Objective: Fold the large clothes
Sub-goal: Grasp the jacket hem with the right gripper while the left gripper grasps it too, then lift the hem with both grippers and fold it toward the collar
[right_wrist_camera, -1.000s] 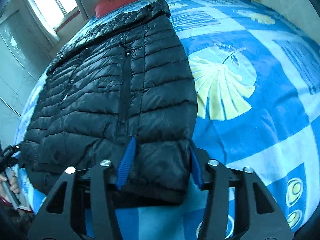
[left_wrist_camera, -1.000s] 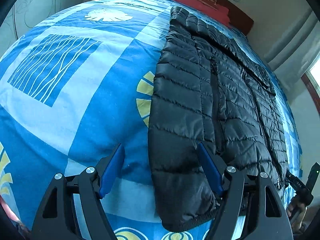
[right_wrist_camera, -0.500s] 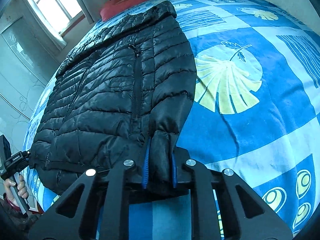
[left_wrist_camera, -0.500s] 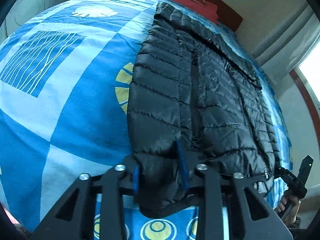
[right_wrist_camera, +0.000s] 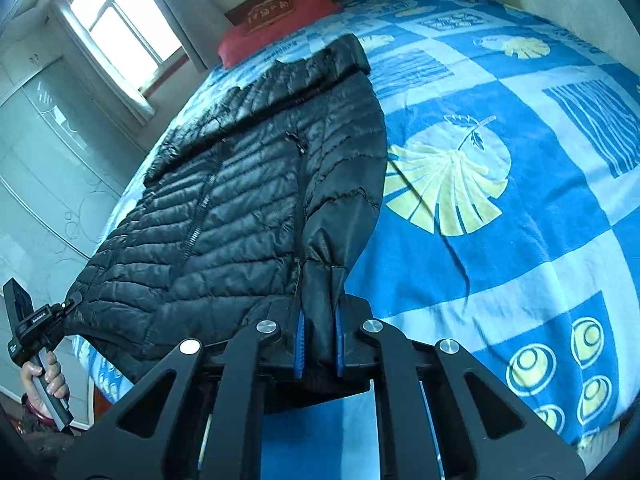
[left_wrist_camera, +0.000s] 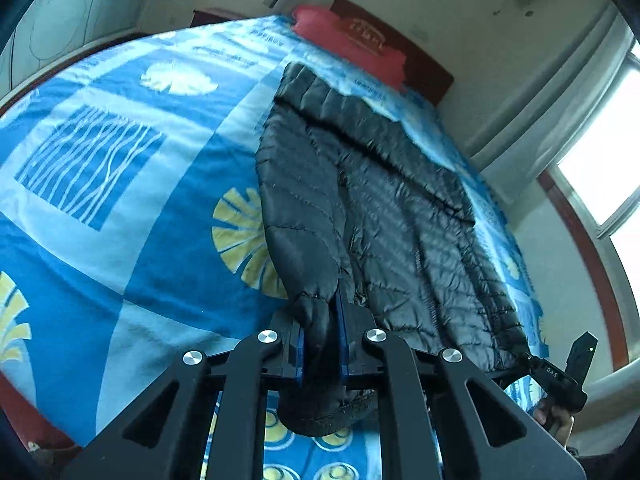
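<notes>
A black quilted puffer jacket [left_wrist_camera: 400,220] lies lengthwise on the bed, collar toward the headboard; it also shows in the right wrist view [right_wrist_camera: 248,200]. My left gripper [left_wrist_camera: 320,340] is shut on the jacket's bottom hem at one corner and lifts it off the bed. My right gripper [right_wrist_camera: 318,340] is shut on the hem at the other corner and also lifts it. Each gripper shows at the far edge of the other's view, the right gripper [left_wrist_camera: 560,376] and the left gripper [right_wrist_camera: 36,320].
The bed has a blue patterned cover [left_wrist_camera: 120,184] with yellow leaf prints [right_wrist_camera: 444,184]. A red pillow [right_wrist_camera: 276,24] lies at the wooden headboard [left_wrist_camera: 400,40]. A window [right_wrist_camera: 120,24] and a pale wardrobe [right_wrist_camera: 40,152] stand beside the bed.
Both grippers closed on the jacket's hem corners from open, then raised them, so the near end of the jacket now hangs off the bed.
</notes>
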Demonstrator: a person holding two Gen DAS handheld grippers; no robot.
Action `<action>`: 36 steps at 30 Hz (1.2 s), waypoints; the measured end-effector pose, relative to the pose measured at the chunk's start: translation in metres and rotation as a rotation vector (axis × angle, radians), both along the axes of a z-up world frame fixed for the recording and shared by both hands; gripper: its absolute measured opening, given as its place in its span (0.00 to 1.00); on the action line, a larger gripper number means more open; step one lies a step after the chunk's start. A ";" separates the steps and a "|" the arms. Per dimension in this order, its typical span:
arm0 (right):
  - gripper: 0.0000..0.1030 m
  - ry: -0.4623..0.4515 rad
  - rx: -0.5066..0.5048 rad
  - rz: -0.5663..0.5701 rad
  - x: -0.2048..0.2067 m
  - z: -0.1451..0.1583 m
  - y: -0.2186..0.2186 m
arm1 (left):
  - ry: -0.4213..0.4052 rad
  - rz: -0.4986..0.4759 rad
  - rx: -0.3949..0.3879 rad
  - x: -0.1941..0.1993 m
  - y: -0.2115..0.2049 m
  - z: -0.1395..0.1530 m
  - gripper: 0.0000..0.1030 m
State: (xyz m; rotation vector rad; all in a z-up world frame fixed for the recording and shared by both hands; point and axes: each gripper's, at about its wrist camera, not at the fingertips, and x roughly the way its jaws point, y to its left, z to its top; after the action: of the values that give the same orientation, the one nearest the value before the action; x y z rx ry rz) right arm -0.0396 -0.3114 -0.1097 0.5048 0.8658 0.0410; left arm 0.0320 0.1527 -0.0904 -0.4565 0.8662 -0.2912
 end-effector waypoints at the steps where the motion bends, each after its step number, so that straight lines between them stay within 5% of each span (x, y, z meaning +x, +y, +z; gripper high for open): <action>1: 0.10 -0.009 0.004 0.002 -0.004 0.005 0.001 | -0.006 0.000 0.001 0.000 0.000 0.003 0.11; 12: 0.10 -0.085 0.059 0.016 -0.012 0.040 -0.008 | -0.073 -0.013 -0.009 -0.025 0.000 0.038 0.10; 19: 0.10 -0.162 0.102 0.032 0.020 0.061 -0.018 | -0.097 -0.006 -0.033 0.002 0.008 0.051 0.10; 29: 0.10 -0.251 0.133 -0.012 0.117 0.085 -0.041 | -0.132 0.001 -0.014 0.117 0.004 0.067 0.10; 36: 0.10 -0.206 0.153 -0.042 0.224 0.061 -0.052 | -0.074 -0.005 0.016 0.219 -0.013 0.045 0.10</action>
State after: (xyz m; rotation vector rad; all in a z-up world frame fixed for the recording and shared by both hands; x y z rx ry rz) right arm 0.1841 -0.3633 -0.0487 0.6498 0.6526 0.1189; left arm 0.2514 0.1397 -0.0452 -0.4264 0.7973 -0.3042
